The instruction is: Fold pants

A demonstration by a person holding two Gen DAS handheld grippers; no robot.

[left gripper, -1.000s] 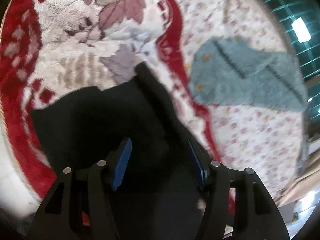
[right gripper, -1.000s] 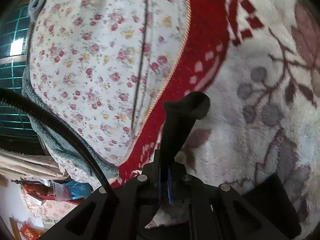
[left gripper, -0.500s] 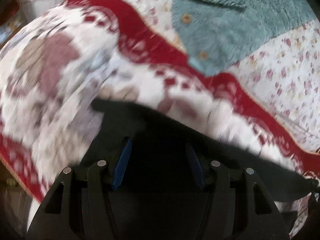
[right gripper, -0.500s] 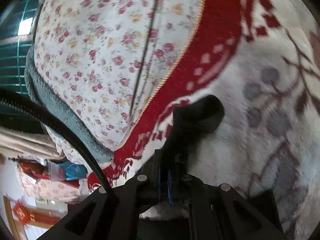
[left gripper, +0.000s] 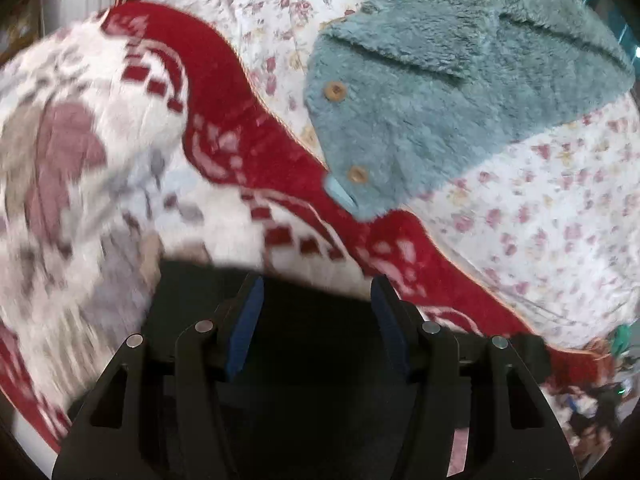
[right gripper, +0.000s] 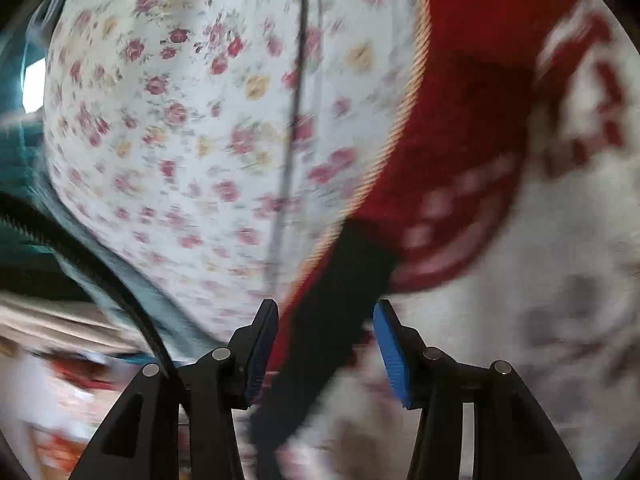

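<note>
I have both grippers spread wide and holding nothing. My left gripper (left gripper: 316, 312) hangs over the black pants (left gripper: 312, 360), which lie dark and flat on the red-and-white plush blanket (left gripper: 224, 92), filling the gap between its blue pads (left gripper: 245, 328). In the right wrist view a narrow strip of the same pants (right gripper: 340, 312) runs up between the fingers of my right gripper (right gripper: 326, 344); the jaws stand apart on either side of it without touching, as far as I can tell through the blur.

What worries me: with neither gripper holding cloth, the fold has nothing pinning it, and the plush pile could drag the fabric askew if I brush it on the way past. That thin strip on the right looks bunched or rolled, not flat, so I judge the fold may come out uneven unless it is smoothed. Both views are smeared, so I cannot place the pants' edges exactly; a grab made now could take blanket pile along with the cloth. The teal fleece jacket (left gripper: 452, 92) lies near the blanket's red border, on the floral quilt (left gripper: 552, 216), and a wide sweep could snag it.

Counting: one pair of pants, one blanket, one quilt, one jacket showing three wooden buttons (left gripper: 335, 91), two grippers, and one black cable (right gripper: 80, 248) crossing the right view.
</note>
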